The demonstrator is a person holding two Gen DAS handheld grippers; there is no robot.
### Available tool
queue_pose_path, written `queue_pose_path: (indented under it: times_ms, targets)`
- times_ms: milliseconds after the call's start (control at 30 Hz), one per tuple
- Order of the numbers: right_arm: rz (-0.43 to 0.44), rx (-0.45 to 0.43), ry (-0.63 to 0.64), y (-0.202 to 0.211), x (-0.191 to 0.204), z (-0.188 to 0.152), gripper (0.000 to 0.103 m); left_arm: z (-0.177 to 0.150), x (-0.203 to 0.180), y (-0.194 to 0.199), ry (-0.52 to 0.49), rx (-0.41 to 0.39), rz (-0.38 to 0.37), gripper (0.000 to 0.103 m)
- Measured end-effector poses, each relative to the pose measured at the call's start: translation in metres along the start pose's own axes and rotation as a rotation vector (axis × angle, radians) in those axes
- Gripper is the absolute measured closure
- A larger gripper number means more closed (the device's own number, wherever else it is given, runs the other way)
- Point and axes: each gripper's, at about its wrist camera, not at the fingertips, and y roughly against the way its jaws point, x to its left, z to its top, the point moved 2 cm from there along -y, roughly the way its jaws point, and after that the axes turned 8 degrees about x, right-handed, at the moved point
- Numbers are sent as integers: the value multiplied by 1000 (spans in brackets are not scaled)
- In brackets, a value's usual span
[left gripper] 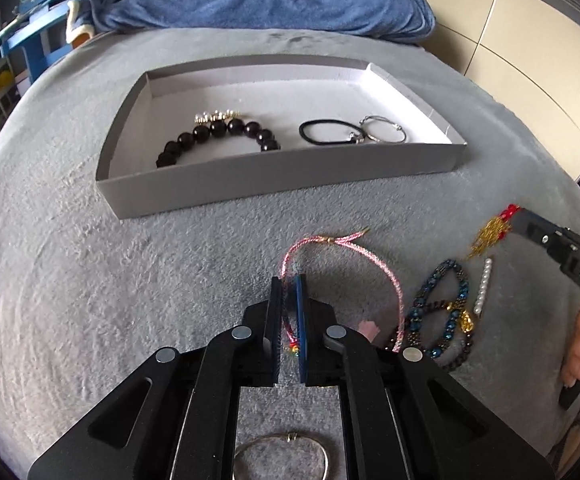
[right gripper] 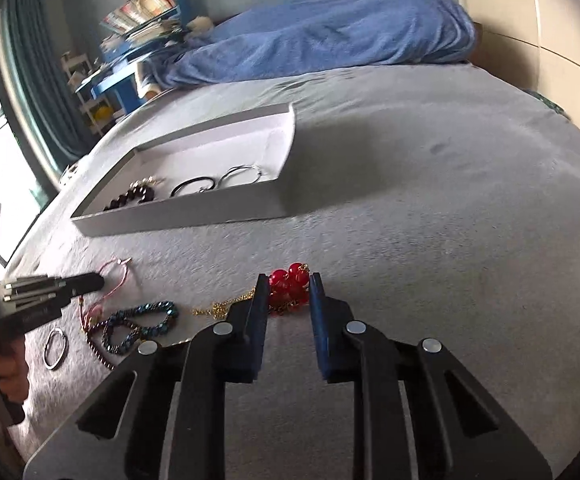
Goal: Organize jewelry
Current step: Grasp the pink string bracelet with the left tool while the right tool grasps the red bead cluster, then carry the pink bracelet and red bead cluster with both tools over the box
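The left gripper [left gripper: 288,280] is nearly closed, pinching the pink braided cord bracelet [left gripper: 370,258], whose loop trails off to its right on the grey blanket [left gripper: 89,280]. The right gripper [right gripper: 288,280] is half open around a red bead cluster with gold chain [right gripper: 290,286], not yet gripping it. Next, probably, lift the cord to the shallow grey cardboard tray [left gripper: 249,184] ahead, which holds a black bead bracelet [left gripper: 217,138], a black hair tie [left gripper: 326,134] and a silver ring bangle [left gripper: 384,130].

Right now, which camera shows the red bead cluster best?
The right wrist view: the red bead cluster lies sharp and near, between the open right tongs. The left wrist view shows it only small at the right edge, partly hidden behind those tongs.
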Motion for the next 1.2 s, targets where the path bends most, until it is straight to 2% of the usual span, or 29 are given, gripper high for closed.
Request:
queue_pose_path:
  times_ms: [233,300,367,533,600,900,1200]
  targets:
    - [-12,45,-3,-9,-1,-1,82,1,1,-4,-11,-3,8,92]
    - [-12,57,-13,-11,-3,-1,76,2,2,-5,-7,-4,6,92]
    - [-9,62,-15,-13,-4,0,76,3,2,-7,-11,-5,6,92]
    - [-3,78,-10,-17,-3,-2,76,6,4,-8,3,2,-16,92]
    - [9,76,-3,-17,-2,-2,83,7,6,-6,19,-4,-21,98]
    - [45,0,42,6,21,12,86,8,-9,23,-63,-99,-32,100]
    - [78,-70,137,34,56,43,86,17,-10,52,-66,-168,-23,100]
